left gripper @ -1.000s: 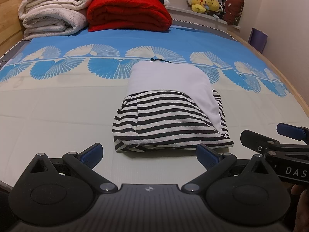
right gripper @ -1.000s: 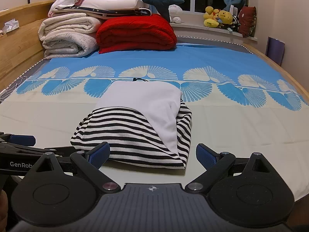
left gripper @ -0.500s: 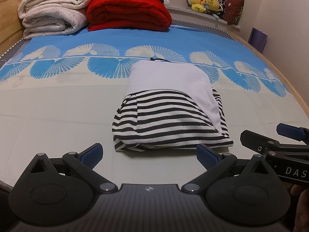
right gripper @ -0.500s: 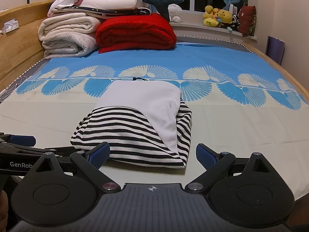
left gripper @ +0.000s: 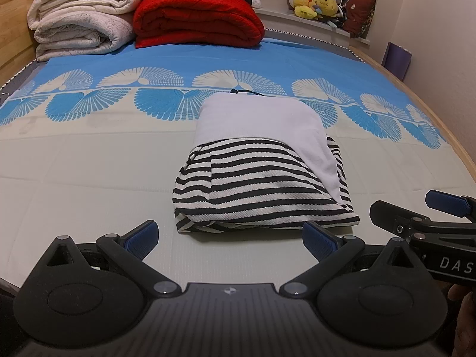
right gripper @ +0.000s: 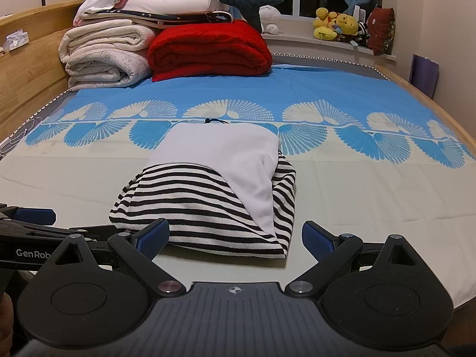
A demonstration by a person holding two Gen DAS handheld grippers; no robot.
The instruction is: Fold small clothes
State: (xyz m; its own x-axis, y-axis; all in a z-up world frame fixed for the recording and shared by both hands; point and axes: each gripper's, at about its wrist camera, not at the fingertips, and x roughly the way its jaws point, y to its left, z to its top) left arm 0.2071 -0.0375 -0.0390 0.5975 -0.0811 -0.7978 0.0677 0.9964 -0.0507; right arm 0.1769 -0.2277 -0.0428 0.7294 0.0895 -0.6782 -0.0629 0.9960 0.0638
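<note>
A folded garment (left gripper: 258, 190), black-and-white striped with a white panel (left gripper: 261, 122) folded over its far part, lies on the bed; it also shows in the right wrist view (right gripper: 208, 202). My left gripper (left gripper: 230, 236) is open and empty, just short of the garment's near edge. My right gripper (right gripper: 235, 238) is open and empty, its jaws standing either side of the garment's near right corner without touching it. The right gripper shows at the right edge of the left wrist view (left gripper: 422, 223). The left gripper shows at the left edge of the right wrist view (right gripper: 29, 223).
The bed sheet (left gripper: 89, 163) is cream near me and blue with fan patterns further back. A red folded blanket (left gripper: 196, 17) and white rolled blankets (left gripper: 80, 26) are stacked at the far end. Plush toys (right gripper: 336, 23) sit on the window sill. A wooden bed frame (right gripper: 26, 68) runs along the left.
</note>
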